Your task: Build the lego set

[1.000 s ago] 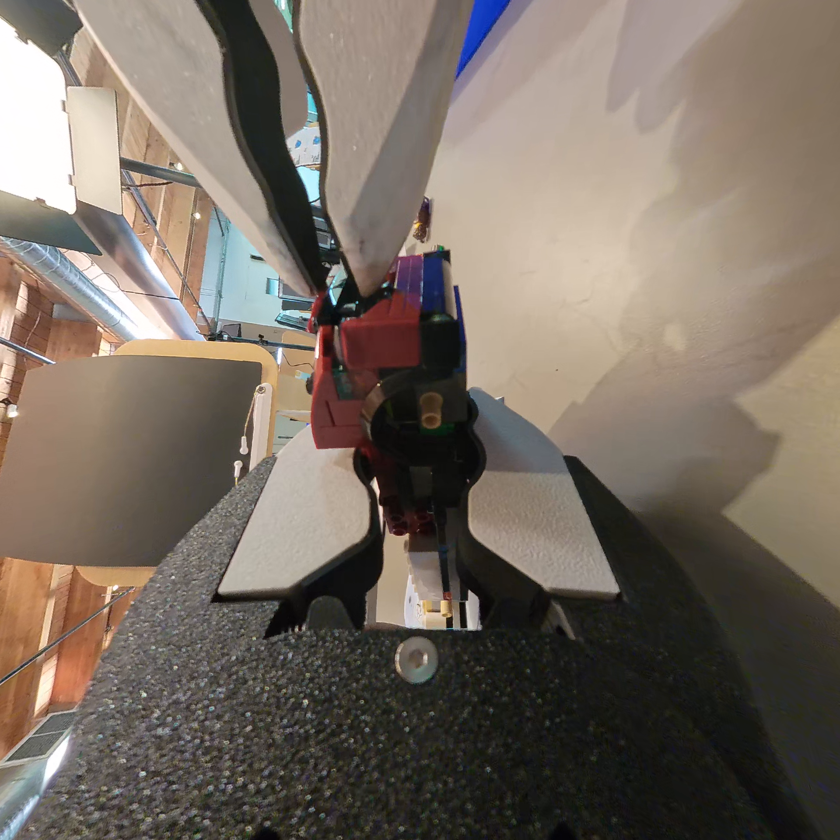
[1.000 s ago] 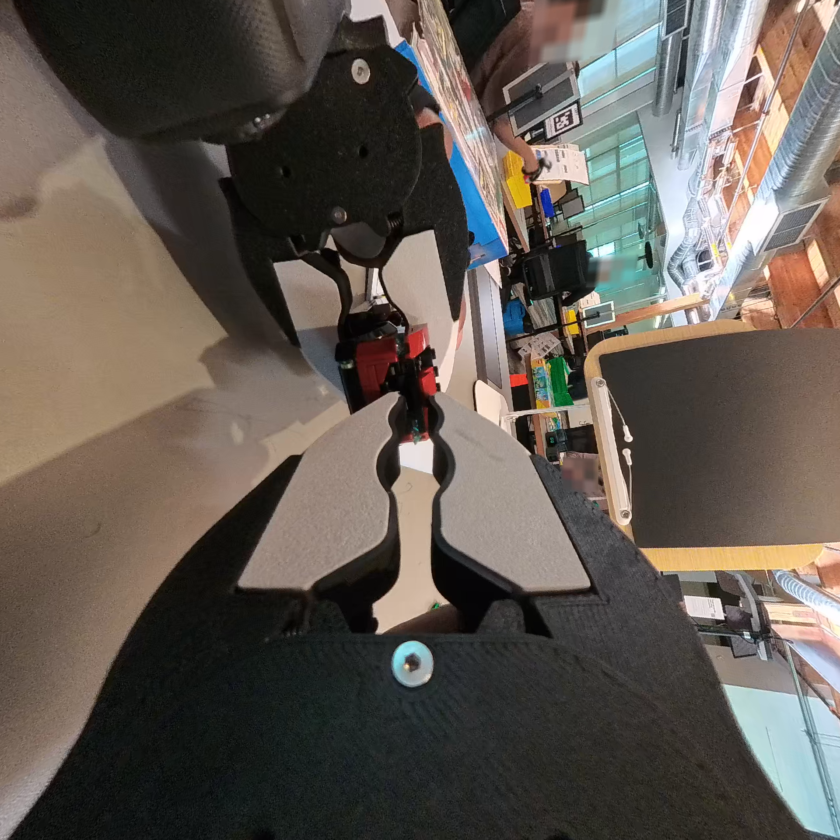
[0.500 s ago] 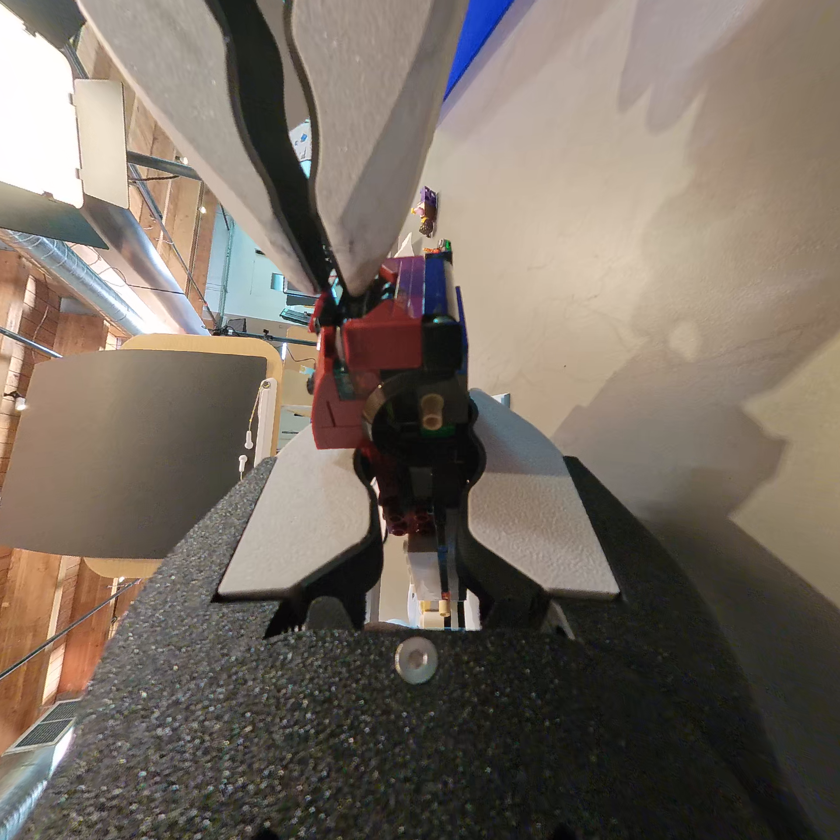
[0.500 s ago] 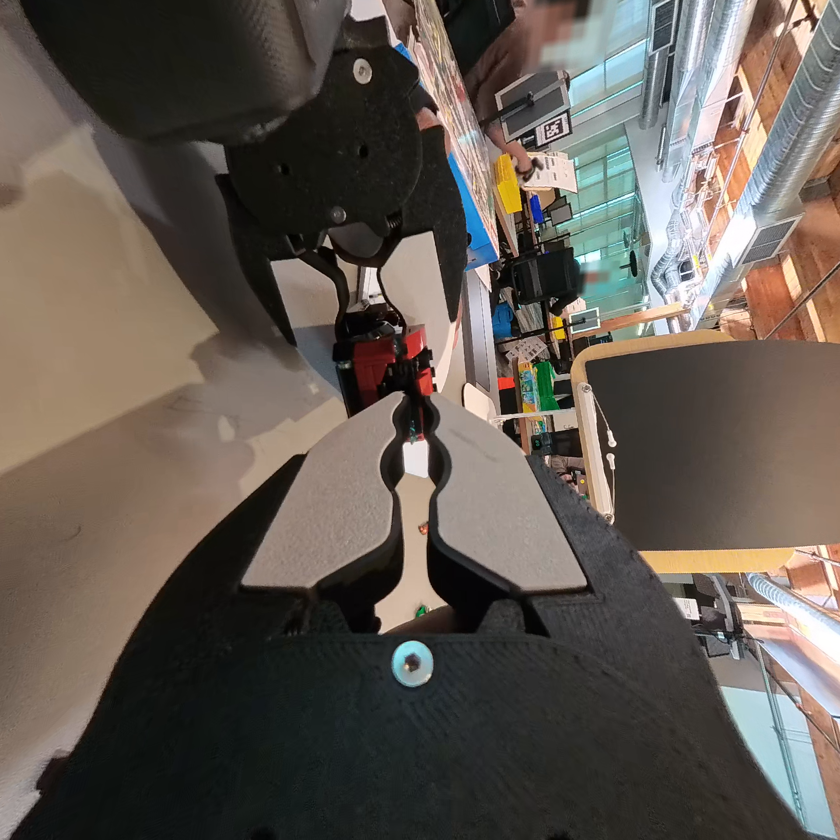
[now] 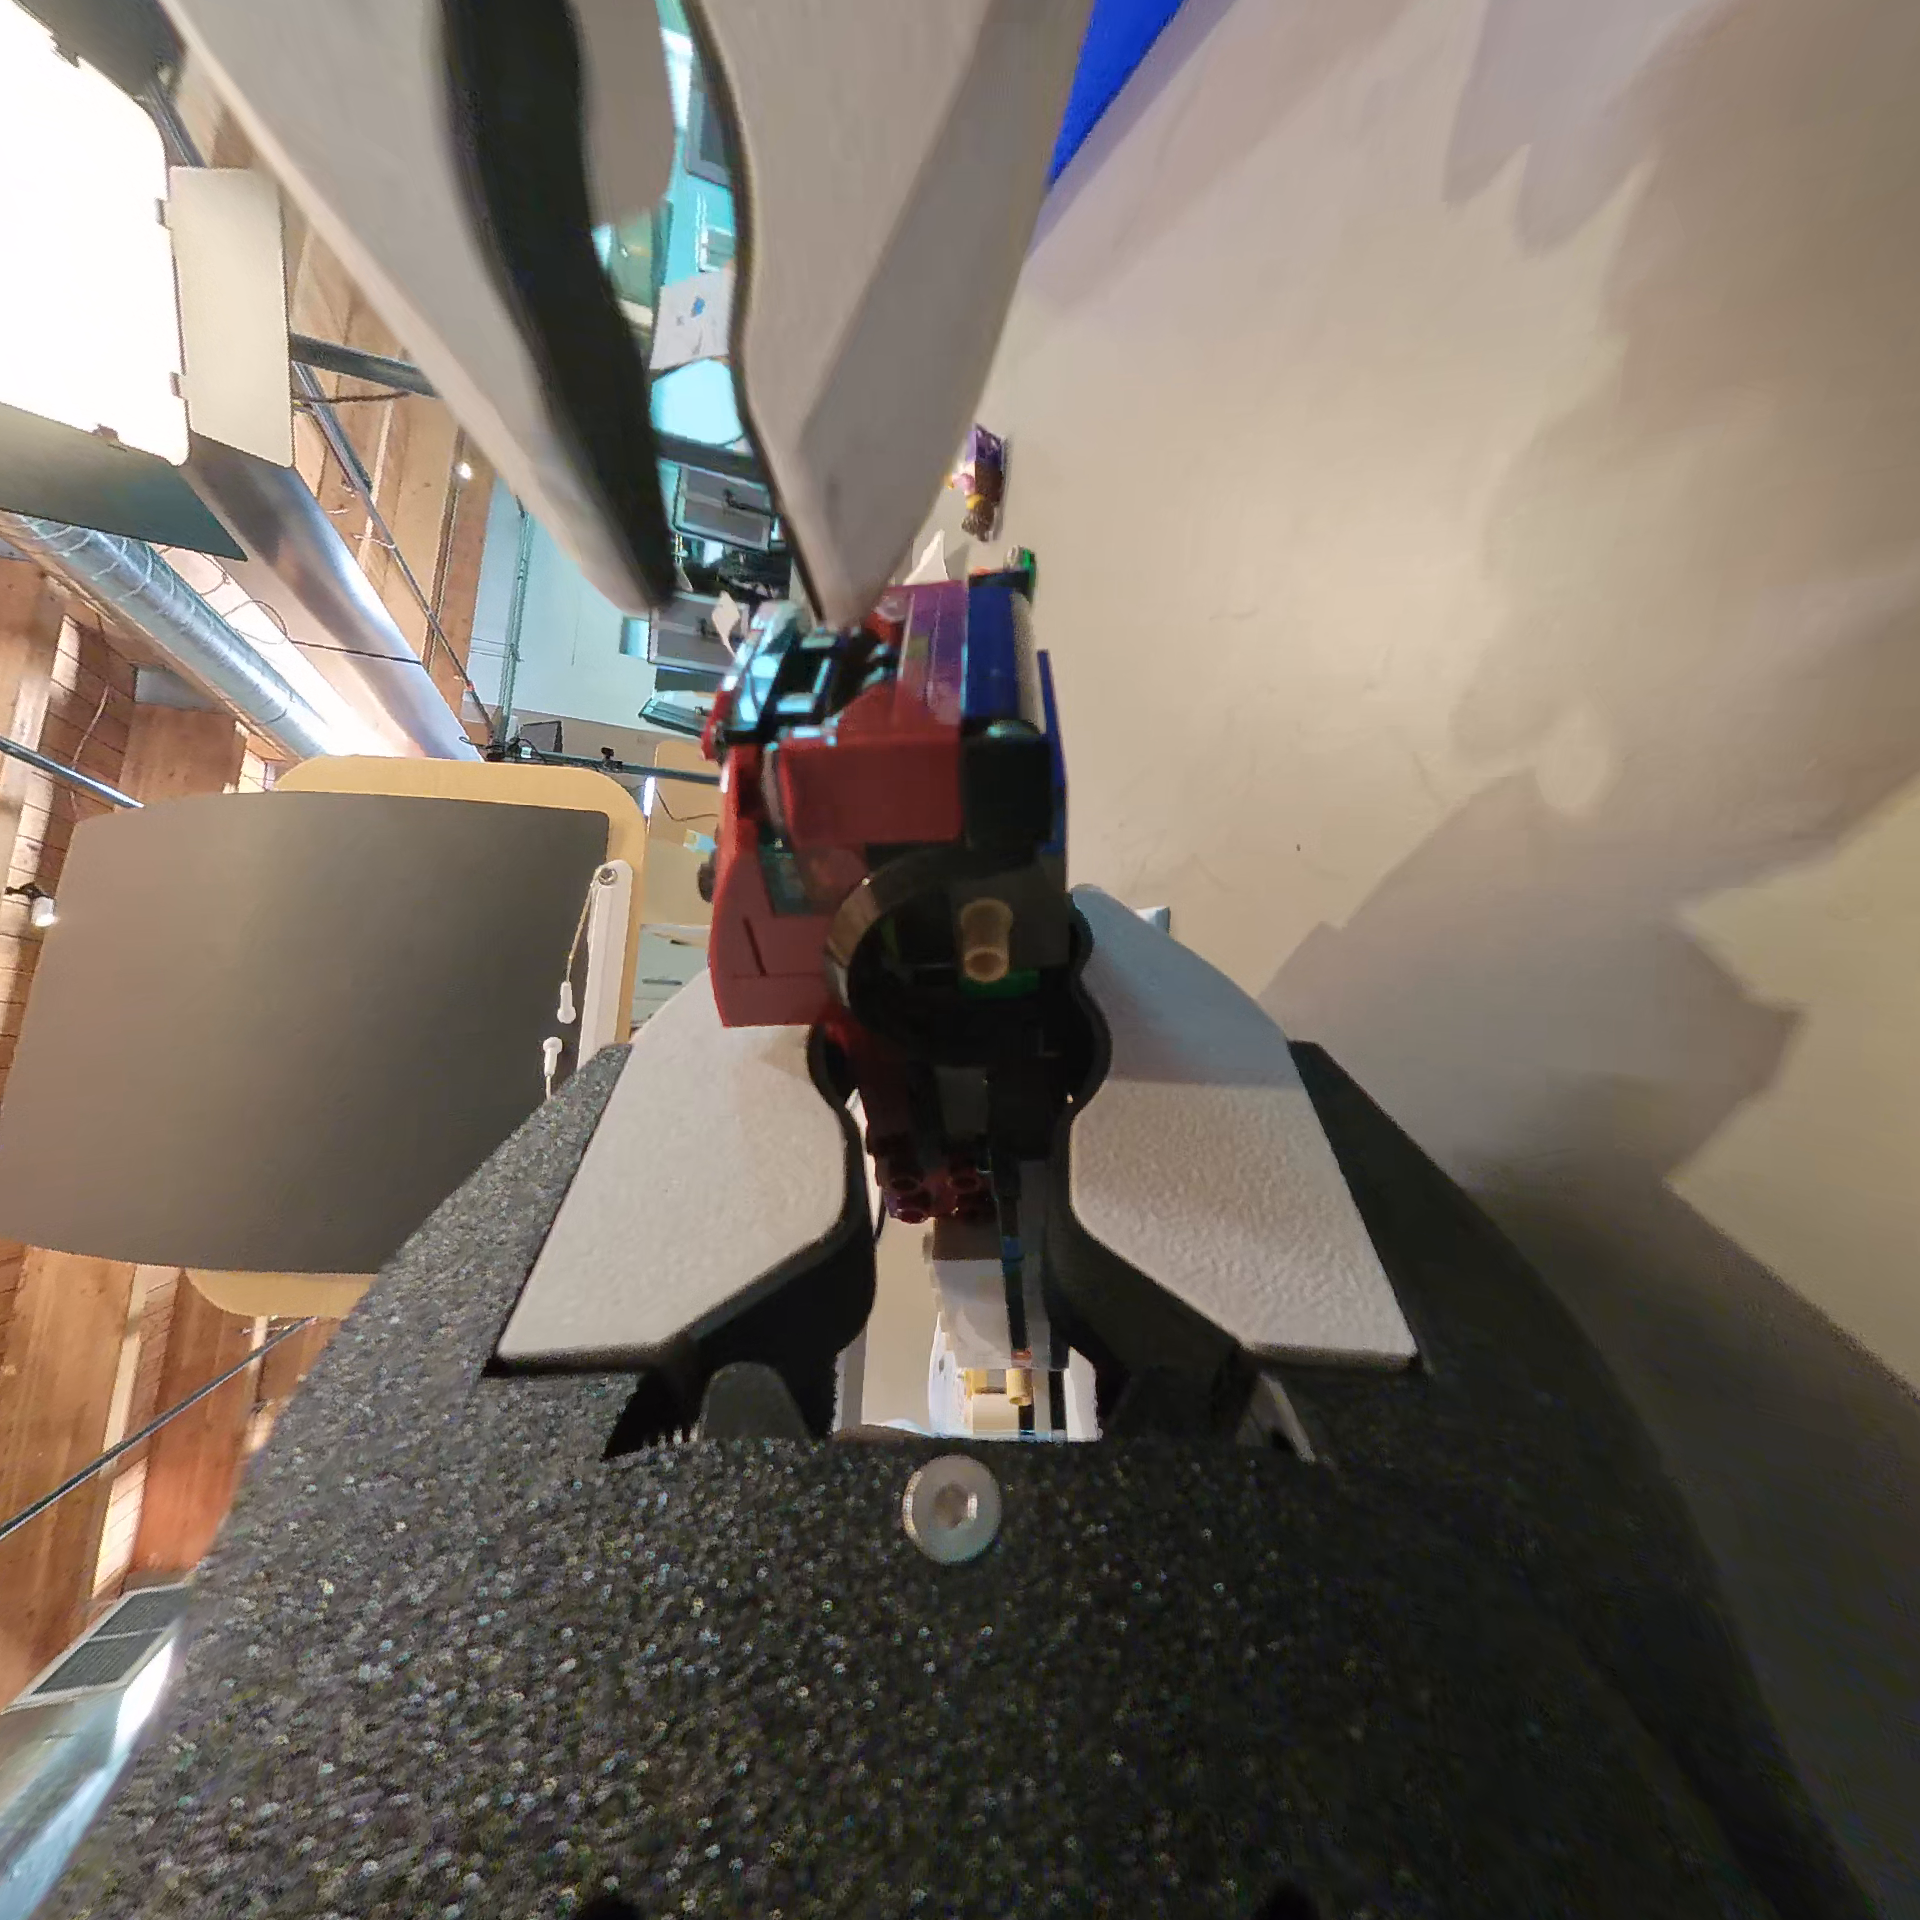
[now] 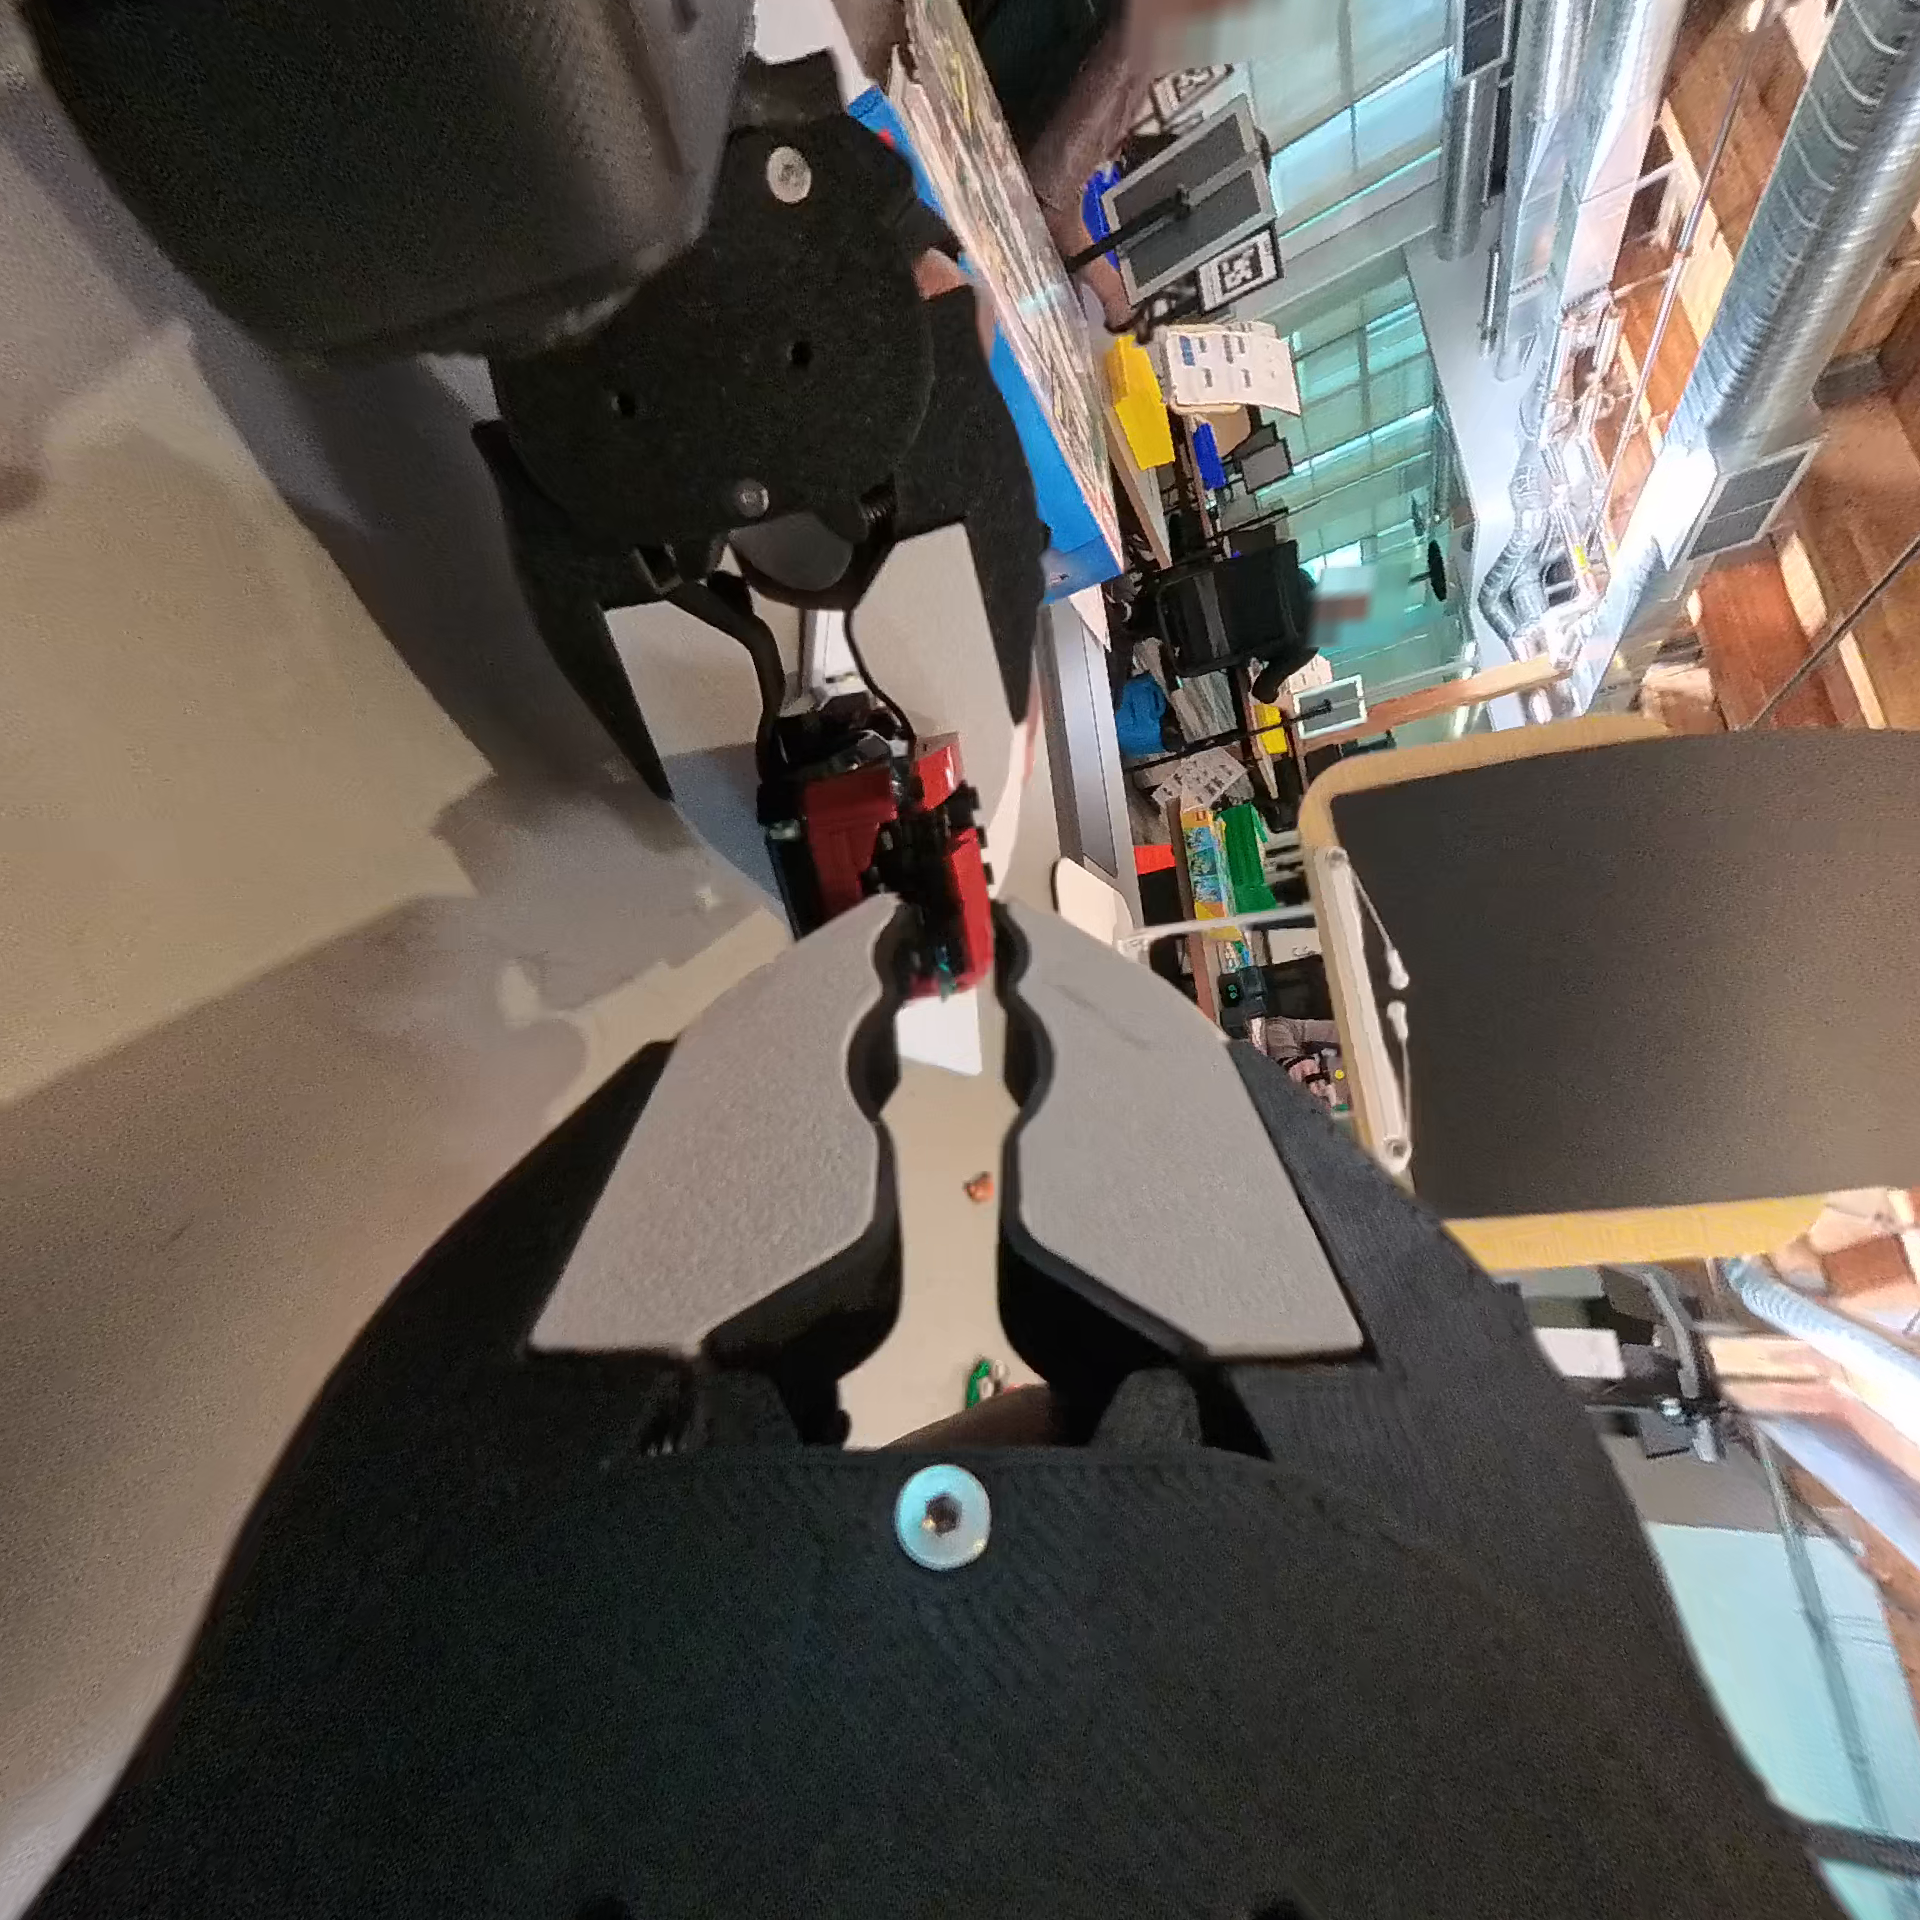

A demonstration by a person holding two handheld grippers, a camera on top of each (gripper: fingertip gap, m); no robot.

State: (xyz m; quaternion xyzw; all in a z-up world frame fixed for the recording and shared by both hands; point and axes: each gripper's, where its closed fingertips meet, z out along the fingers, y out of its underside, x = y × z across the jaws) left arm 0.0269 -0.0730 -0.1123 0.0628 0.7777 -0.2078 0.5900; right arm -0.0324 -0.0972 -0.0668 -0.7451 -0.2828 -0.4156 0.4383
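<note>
1. Grippers: two. My left gripper (image 5: 951,997) pinches a red brick-built toy vehicle (image 5: 862,831), with both grey fingers against its black underside near a round black wheel part (image 5: 935,966) that carries a tan peg (image 5: 985,940).
2. My right gripper (image 6: 940,935) stands spread at the far end of that same toy. In the left wrist view its two grey fingers (image 5: 862,312) come down from above with open space between them; one tip lies right at the toy's top edge, the other is clear of it.
3. Toy: one, held in the air beside the pale table (image 5: 1455,520) — red body, blue and purple strip along one side, dark clear panel at the top.
4. Right wrist view only: the red end of the toy (image 6: 951,914) sits between my right fingertips. I cannot tell whether either pad touches it. The left gripper's black body (image 6: 717,384) fills the upper part of the picture.
5. Right wrist view only: two small loose pieces on the table, one brownish (image 6: 978,1187), one green (image 6: 979,1382) — also a blue box (image 6: 1049,457) further off.
6. Both views: one dark panel with a pale wooden rim (image 6: 1662,966).
7. Left wrist view only: a small purple-and-brown figure (image 5: 982,483) on the table beyond the toy.
</note>
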